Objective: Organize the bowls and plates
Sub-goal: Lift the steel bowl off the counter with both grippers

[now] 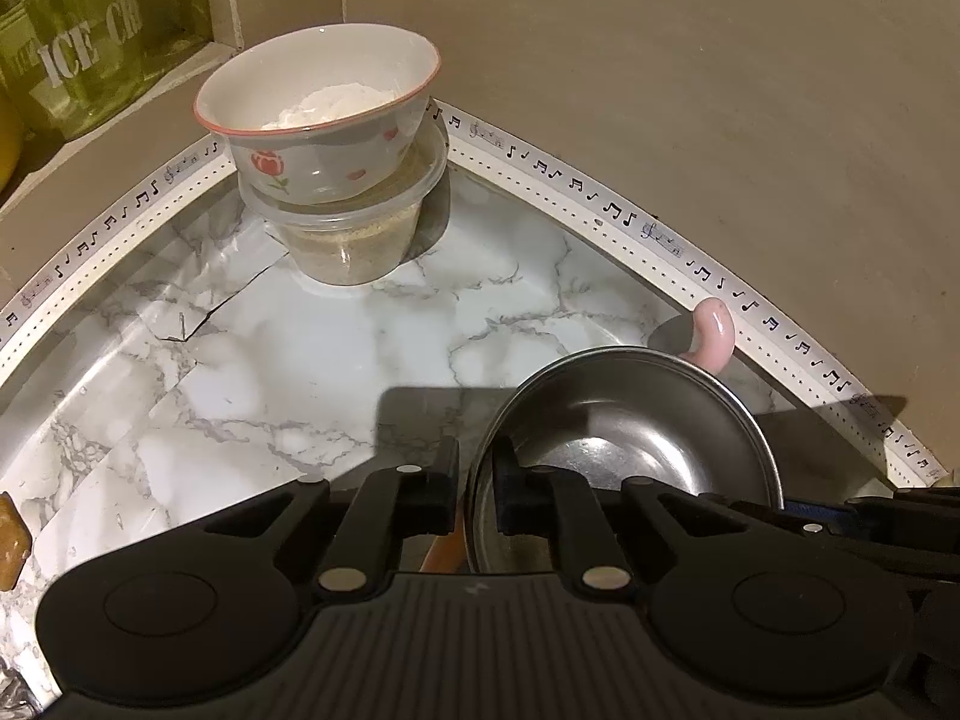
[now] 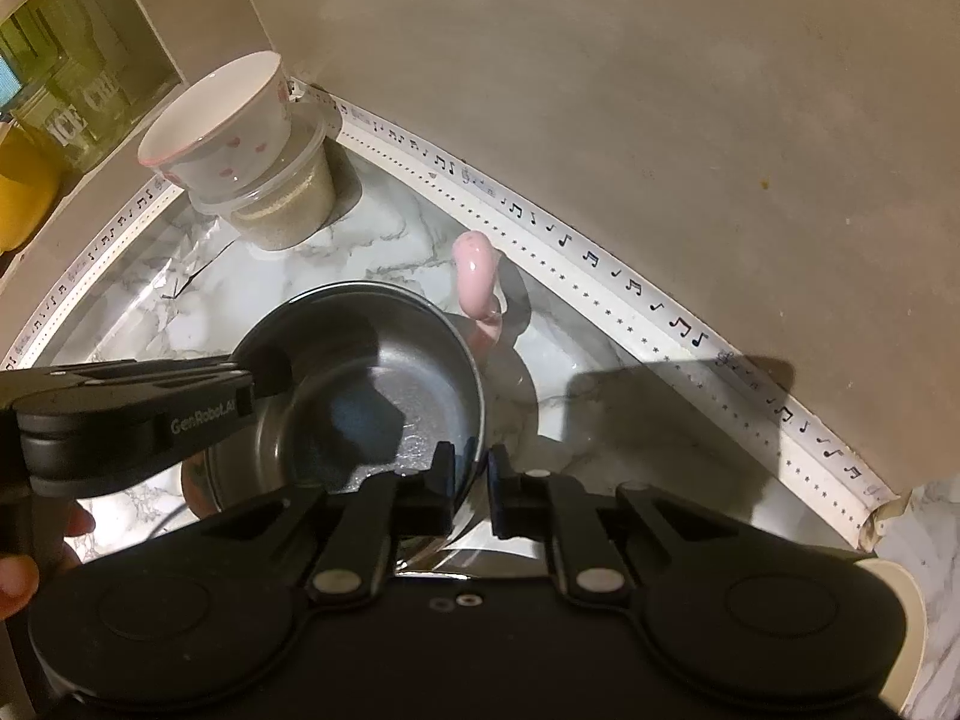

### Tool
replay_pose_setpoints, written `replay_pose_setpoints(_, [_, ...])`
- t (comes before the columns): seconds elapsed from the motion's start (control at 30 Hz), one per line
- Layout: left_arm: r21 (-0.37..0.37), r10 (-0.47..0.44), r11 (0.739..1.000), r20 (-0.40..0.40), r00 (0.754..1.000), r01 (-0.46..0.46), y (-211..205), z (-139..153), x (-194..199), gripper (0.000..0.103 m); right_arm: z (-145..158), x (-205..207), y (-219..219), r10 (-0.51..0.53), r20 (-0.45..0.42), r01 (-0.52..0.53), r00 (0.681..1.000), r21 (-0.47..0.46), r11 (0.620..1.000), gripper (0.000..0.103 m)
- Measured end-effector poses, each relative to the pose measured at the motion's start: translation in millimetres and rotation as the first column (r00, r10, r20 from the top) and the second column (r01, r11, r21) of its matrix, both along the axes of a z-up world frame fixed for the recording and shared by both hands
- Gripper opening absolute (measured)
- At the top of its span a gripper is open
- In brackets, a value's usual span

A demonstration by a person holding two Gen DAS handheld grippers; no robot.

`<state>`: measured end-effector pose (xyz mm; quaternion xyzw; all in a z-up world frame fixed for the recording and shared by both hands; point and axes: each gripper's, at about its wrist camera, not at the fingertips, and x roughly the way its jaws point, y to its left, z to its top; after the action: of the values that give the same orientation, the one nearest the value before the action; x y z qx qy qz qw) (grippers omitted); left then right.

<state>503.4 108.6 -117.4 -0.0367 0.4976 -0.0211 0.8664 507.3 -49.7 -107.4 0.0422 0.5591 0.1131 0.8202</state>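
While the left gripper [image 1: 474, 474] clamps the near rim of the steel bowl [image 1: 630, 426], its jaws nearly closed with only the thin metal edge between them, the left wrist view shows that bowl low on the right, above the marble-patterned counter [image 1: 300, 360]. Farther back, in the corner, a flowered ceramic bowl [image 1: 324, 114] holding something white sits nested in a clear plastic tub [image 1: 348, 240]. A pink handle [image 1: 714, 330] peeks out just behind the steel bowl, and music-note trim [image 1: 600, 192] edges the beige wall.

From the right wrist view, the right gripper [image 2: 471, 480] pinches the same steel bowl [image 2: 372, 384] at its right rim, while the left tool reaches in at the opposite side. Both hold it, so the step in hand looks like a two-handed lift. Next, I judge, comes raising it level and carrying it to a stacking spot, keeping clear of the pink handle [image 2: 477, 276] and the tub stack. Green glass jars [image 2: 72, 90] stand on a shelf at left.
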Motion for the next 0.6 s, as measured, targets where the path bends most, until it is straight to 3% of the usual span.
replay_pose_setpoints(0.6, [0.036,-0.013,0.999,0.052,0.999,0.011,-11.8,47.5,-25.0,0.009,40.7,-12.4,-12.6,-0.005,0.040,0.003,0.999,0.042,0.999,0.009])
